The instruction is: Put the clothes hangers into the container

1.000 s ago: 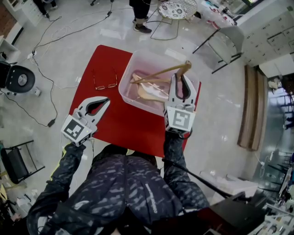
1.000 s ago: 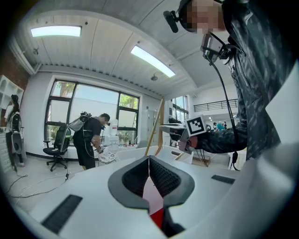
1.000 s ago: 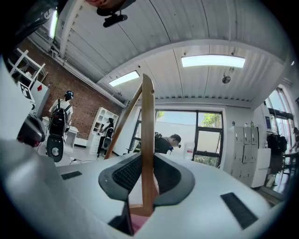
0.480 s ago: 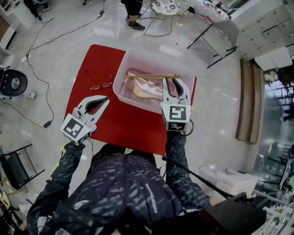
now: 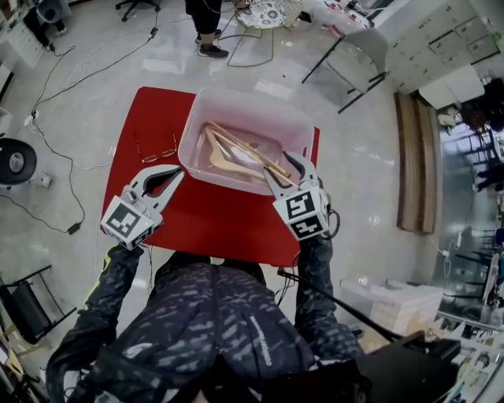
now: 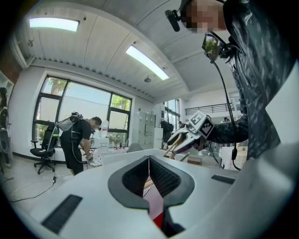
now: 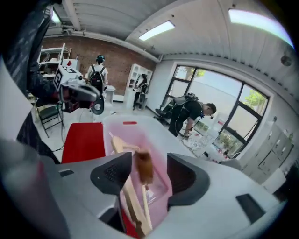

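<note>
Nearest to the camera, the person's dark patterned sleeves (image 5: pixel 303 275) reach forward over the near edge of the red tabletop (image 5: pixel 220 224). The left tongs (image 5: pixel 179 171) hang over the left part of the tabletop, just short of the container, and the left gripper view shows their 2 jaws pressed together with nothing between them. The right tongs (image 5: pixel 277 163) tilt down over the container's near right corner. Their jaws have just been opening and now stand wide apart, and in the right gripper view the brown end of a wooden hanger (image 7: pixel 142 168) lies in the gap, with clear space at the right pad and no squeeze on it. That hanger (image 5: pixel 244 149) runs slantwise from the tongs across the pink see-through container (image 5: pixel 246 99), resting on the other wooden hangers (image 5: pixel 219 162) that lie on the container's bottom. The container stands on the far right part of the tabletop. Just to its left, a pair of glasses (image 5: pixel 157 149) lies on the red surface, apart from the container wall. Beyond the tabletop spreads a pale glossy floor (image 5: pixel 102 71) with black cables trailing over it. Farther off, a standing person's legs (image 5: pixel 203 27) show beside a round wire chair (image 5: pixel 268 14).
</note>
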